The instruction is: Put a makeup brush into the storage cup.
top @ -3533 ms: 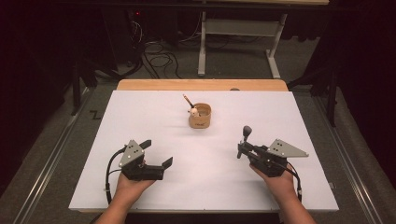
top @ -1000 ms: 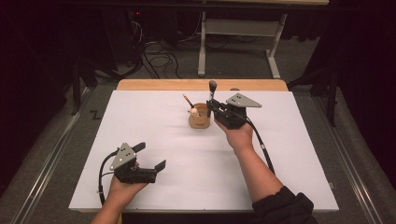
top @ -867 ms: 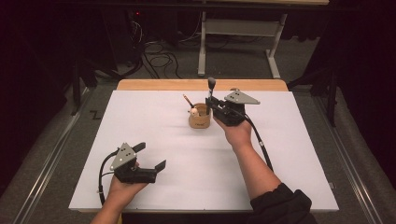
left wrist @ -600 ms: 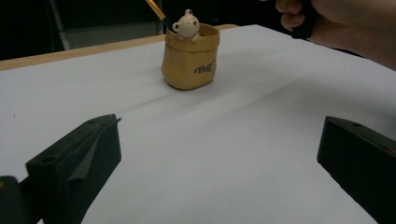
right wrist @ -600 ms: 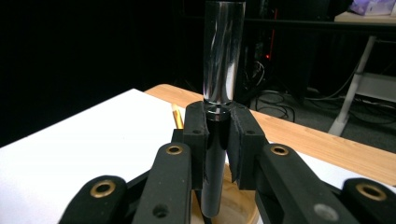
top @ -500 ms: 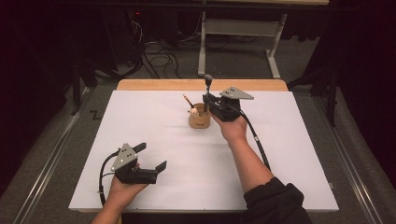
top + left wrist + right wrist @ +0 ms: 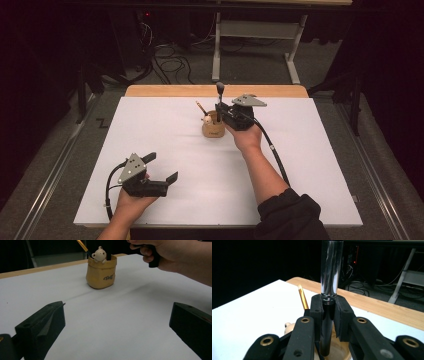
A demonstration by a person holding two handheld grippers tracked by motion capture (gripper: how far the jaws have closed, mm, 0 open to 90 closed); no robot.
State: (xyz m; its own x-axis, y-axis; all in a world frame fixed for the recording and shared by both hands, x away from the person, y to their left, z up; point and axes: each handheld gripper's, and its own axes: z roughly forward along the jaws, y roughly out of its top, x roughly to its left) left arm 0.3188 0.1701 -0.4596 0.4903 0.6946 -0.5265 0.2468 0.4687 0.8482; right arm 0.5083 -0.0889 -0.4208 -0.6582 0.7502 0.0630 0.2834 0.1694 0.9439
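Note:
A tan pouch-shaped holder (image 7: 214,129) with a small bear figure (image 7: 99,255) and a gold pencil (image 7: 82,245) stands at the table's far middle. My right gripper (image 7: 220,111) is just right of and above it, shut on a black pen with a clear cap (image 7: 220,92), held upright. In the right gripper view the pen (image 7: 331,272) sits between the jaws of the right gripper (image 7: 329,312), and its lower end dips into the holder's mouth (image 7: 339,350) beside the pencil (image 7: 303,298). My left gripper (image 7: 161,167) rests open near the front left, pointed at the holder (image 7: 101,271), with nothing in the left gripper (image 7: 117,322).
A white sheet (image 7: 310,165) covers the table, with a wooden strip (image 7: 170,90) along the far edge. Cables and a metal frame lie on the floor beyond it. The right forearm (image 7: 262,172) crosses the middle of the sheet.
The right gripper carried the pen from the front right to the holder, then edged left and down over it. The left gripper has barely moved.

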